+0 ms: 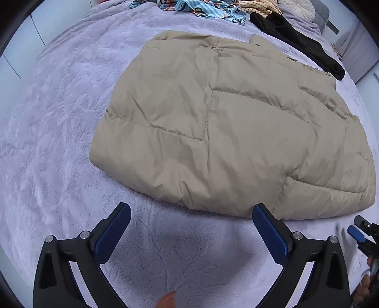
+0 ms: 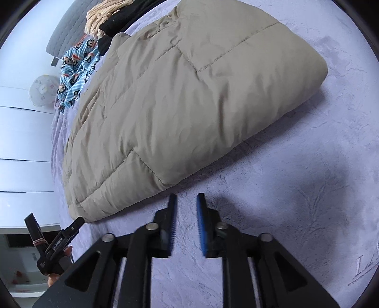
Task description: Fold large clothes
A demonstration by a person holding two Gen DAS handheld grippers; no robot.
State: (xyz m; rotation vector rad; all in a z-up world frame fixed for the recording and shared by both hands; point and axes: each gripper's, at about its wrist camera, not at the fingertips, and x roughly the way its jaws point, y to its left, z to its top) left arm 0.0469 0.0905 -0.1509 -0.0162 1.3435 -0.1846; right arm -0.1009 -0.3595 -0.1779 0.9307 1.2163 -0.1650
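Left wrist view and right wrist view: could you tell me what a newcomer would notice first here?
The big beige quilted jacket, folded flat, fills the middle of the lavender bedspread. Just short of its near edge, the left gripper and right gripper both stand open, holding nothing. Beyond it lie a black garment and blue monkey-print clothing.

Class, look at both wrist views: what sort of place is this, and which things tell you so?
Most likely a bedroom. The tan padded coat lies folded on a bed with a lilac embossed bedspread; more clothes are heaped at its far end, by a round cushion.
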